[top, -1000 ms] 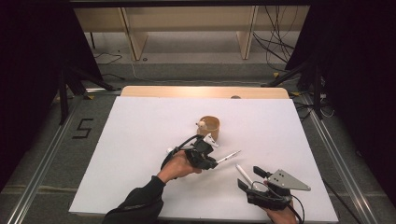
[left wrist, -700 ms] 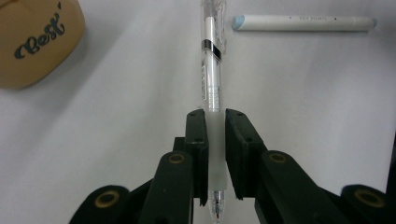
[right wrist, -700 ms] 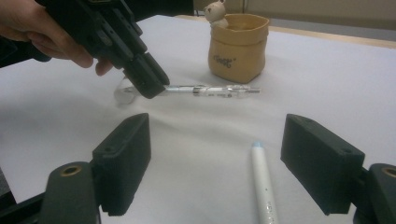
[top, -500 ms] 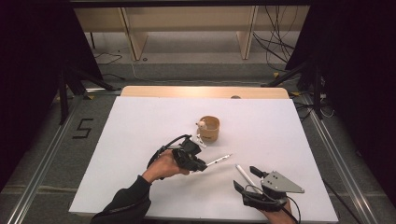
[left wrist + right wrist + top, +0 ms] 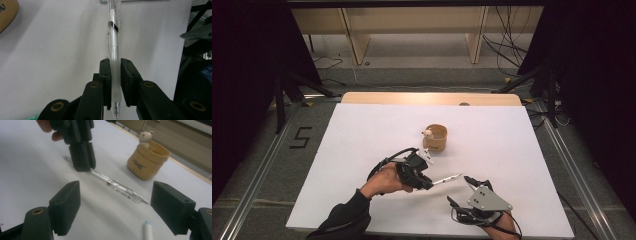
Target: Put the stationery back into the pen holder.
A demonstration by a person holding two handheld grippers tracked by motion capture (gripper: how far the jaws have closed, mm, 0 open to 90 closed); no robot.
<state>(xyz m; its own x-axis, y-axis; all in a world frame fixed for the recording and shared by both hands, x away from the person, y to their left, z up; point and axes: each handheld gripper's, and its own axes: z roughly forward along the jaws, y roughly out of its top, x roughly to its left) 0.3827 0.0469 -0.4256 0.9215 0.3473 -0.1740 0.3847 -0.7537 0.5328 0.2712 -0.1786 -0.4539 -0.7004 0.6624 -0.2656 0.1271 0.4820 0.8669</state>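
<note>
My left gripper [image 5: 428,183] [image 5: 115,71] is shut on the frosted grip of a clear pen [image 5: 448,179] [image 5: 113,37], which it holds low over the white table [image 5: 362,135]. The pen [image 5: 117,186] sticks out to the right, toward my right gripper [image 5: 460,190] [image 5: 119,207]. That gripper stands open just beyond the pen's free end, with nothing between its jaws. A tan pen cup [image 5: 435,138] [image 5: 147,161] with a small bear figure [image 5: 145,136] on its rim stands upright behind both grippers. The left gripper's jaws [image 5: 80,152] point down at the pen in the right gripper view.
A short white stick with a pale blue tip [image 5: 148,231] lies on the table close under my right gripper. A wooden strip [image 5: 432,98] runs along the table's far edge. Dark stands and cables are on the floor beyond.
My left hand has drawn the pen left and toward the near edge, away from the cup. My right gripper has shifted left, closer to the pen's free end.
</note>
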